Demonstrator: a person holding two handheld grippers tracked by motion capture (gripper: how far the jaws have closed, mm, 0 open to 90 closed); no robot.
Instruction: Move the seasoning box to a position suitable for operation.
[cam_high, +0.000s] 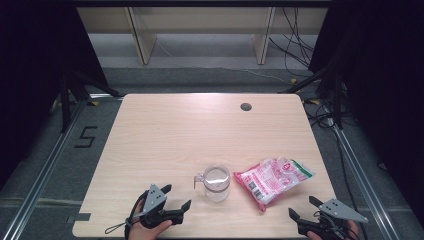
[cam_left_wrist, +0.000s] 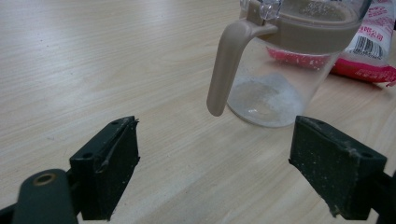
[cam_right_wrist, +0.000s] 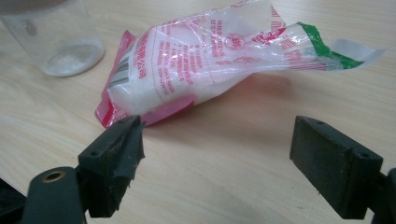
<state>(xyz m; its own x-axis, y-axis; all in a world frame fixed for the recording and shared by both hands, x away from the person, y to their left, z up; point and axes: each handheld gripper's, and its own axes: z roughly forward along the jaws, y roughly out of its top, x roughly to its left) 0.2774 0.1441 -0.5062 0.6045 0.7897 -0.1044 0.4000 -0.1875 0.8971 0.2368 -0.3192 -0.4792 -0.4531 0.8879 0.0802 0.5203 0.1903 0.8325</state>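
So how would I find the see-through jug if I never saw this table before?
Look at the near edge of the wooden table, between the left gripper and the right gripper. The jug stands upright just left of the pink-and-white bag. It is the only clear container, with a beige handle and a little white powder at the bottom.

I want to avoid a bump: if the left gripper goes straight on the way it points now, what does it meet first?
Probably the clear jug: its beige handle lies ahead of the open left gripper, though slightly right of centre.
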